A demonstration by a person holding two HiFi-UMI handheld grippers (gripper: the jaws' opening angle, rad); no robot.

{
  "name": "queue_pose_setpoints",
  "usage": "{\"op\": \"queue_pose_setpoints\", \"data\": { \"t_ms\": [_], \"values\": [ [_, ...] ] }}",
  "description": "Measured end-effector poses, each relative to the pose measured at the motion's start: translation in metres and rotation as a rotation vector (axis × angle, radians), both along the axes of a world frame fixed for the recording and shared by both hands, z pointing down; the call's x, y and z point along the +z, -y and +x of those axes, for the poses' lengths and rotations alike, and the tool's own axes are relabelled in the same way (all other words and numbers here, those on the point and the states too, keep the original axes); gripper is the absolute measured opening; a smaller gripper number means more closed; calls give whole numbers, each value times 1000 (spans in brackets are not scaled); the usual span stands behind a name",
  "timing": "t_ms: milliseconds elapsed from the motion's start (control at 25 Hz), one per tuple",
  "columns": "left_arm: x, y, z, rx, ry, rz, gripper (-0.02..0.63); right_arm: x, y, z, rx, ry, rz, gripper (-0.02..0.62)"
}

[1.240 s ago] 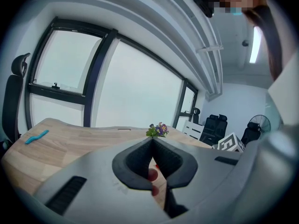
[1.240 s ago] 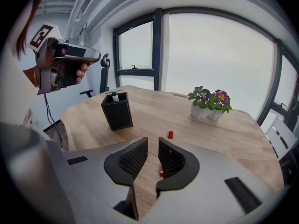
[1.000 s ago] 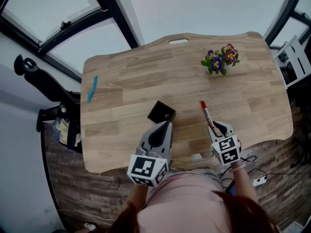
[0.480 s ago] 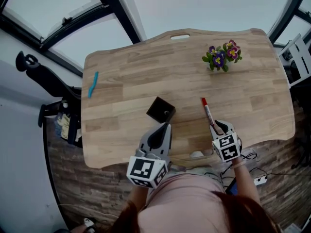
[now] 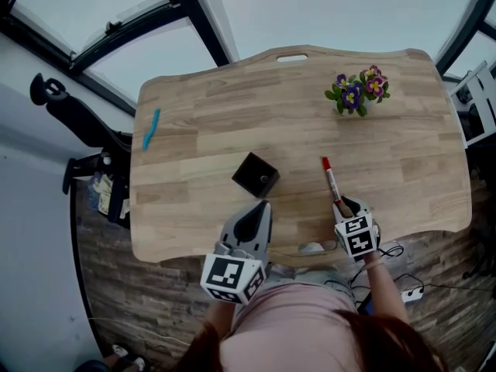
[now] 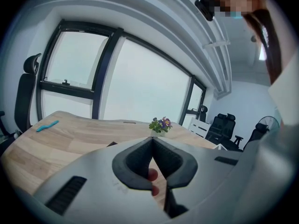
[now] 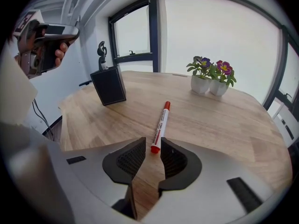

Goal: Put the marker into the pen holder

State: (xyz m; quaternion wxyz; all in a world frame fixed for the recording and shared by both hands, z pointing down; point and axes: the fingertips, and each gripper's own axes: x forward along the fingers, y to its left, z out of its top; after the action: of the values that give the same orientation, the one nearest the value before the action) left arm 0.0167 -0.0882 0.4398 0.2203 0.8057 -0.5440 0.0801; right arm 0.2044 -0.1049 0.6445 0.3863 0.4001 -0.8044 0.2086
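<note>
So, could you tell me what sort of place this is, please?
Most likely an office: a wooden desk beside large windows, with black office chairs standing across the room.

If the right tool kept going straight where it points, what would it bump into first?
Probably the marker: its red near end lies between the jaws of the right tool, which have just been opening and don't press it. The wooden table lies right beneath.

Office: wooden desk (image 5: 232, 122), swivel chairs (image 6: 220, 127), large windows (image 6: 140, 87).
</note>
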Motion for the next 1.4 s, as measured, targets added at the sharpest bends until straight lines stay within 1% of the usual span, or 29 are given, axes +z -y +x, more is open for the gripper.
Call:
{"op": "queue_pose_setpoints", "data": {
  "t_ms": [240, 520, 760, 1000, 1200, 1400],
  "values": [
    [2, -5, 3, -26, 8, -4, -6, 10, 4, -1, 2, 13, -17, 92],
    [2, -8, 10, -50, 16, -5, -6, 20, 5, 3, 26, 38, -45, 92],
    [2, -13, 12, -76, 24, 0, -6, 20, 7, 5, 32, 52, -21, 69],
    [-1, -18, 10, -94, 27, 7, -6, 17, 7, 8, 43, 84, 9, 61],
    [-4, -16, 7, -84, 33, 23, -6, 4, 13, 10, 31, 86, 73, 60],
    [-9, -13, 3, -61, 26, 36, -6, -12, 14, 11, 54, 100, 110, 60]
  ]
}}
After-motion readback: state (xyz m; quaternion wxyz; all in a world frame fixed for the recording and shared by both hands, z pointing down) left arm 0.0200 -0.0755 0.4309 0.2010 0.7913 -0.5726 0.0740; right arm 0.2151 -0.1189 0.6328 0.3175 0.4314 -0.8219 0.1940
